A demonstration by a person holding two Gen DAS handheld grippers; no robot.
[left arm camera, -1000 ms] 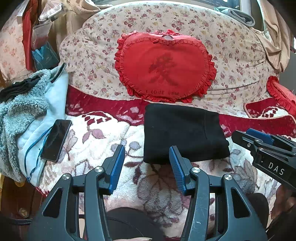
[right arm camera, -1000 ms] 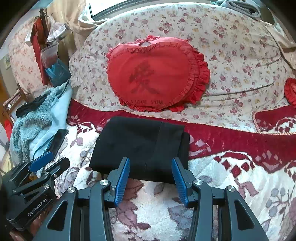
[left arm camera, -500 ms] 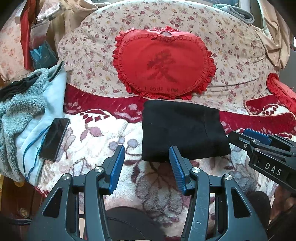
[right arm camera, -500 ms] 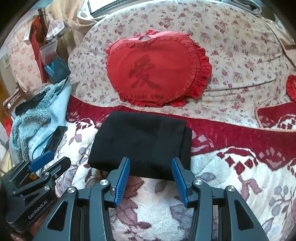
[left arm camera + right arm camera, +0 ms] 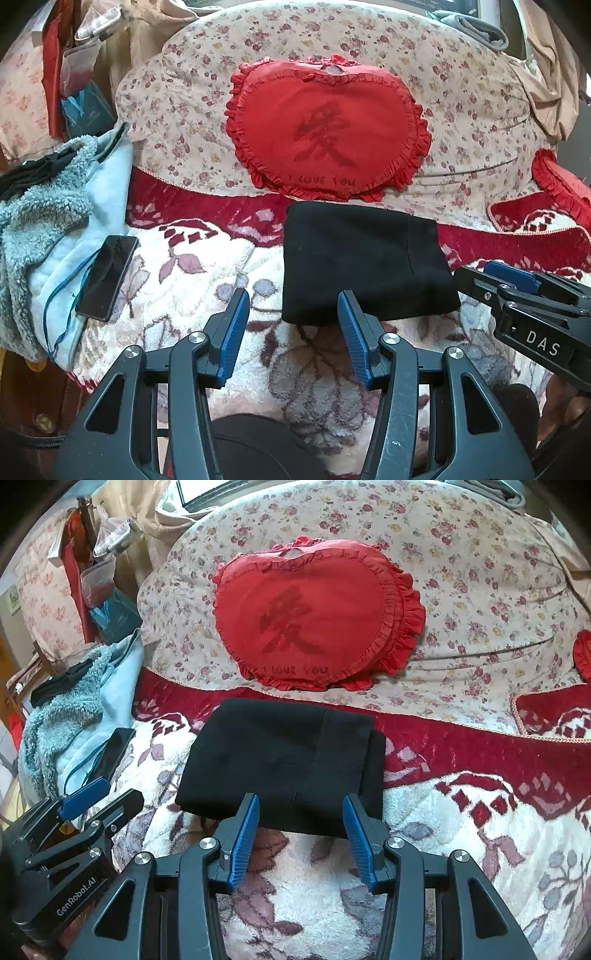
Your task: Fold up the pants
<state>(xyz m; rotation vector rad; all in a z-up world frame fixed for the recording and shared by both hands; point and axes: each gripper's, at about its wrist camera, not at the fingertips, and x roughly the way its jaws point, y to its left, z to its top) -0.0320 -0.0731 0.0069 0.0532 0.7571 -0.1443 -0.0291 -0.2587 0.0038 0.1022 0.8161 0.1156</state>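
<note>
The black pants (image 5: 364, 262) lie folded into a flat rectangle on the floral blanket (image 5: 184, 280), just below the red heart pillow (image 5: 325, 129). They also show in the right wrist view (image 5: 284, 760). My left gripper (image 5: 293, 304) is open and empty, hovering in front of the pants' near left corner. My right gripper (image 5: 301, 810) is open and empty, hovering in front of the pants' near edge. Each gripper shows at the side of the other's view, the right one (image 5: 524, 295) and the left one (image 5: 74, 819).
A black phone (image 5: 107, 273) with a blue cable lies on a pale blue fleece (image 5: 44, 221) at the left. A floral quilt roll (image 5: 461, 110) rises behind the pillow. Another red pillow (image 5: 561, 192) sits at the far right. Bags and clothes (image 5: 99, 576) pile up at the back left.
Both grippers have drawn back slightly from the folded pants and tilted down a little. Both stay open and empty. The pants have not moved.
</note>
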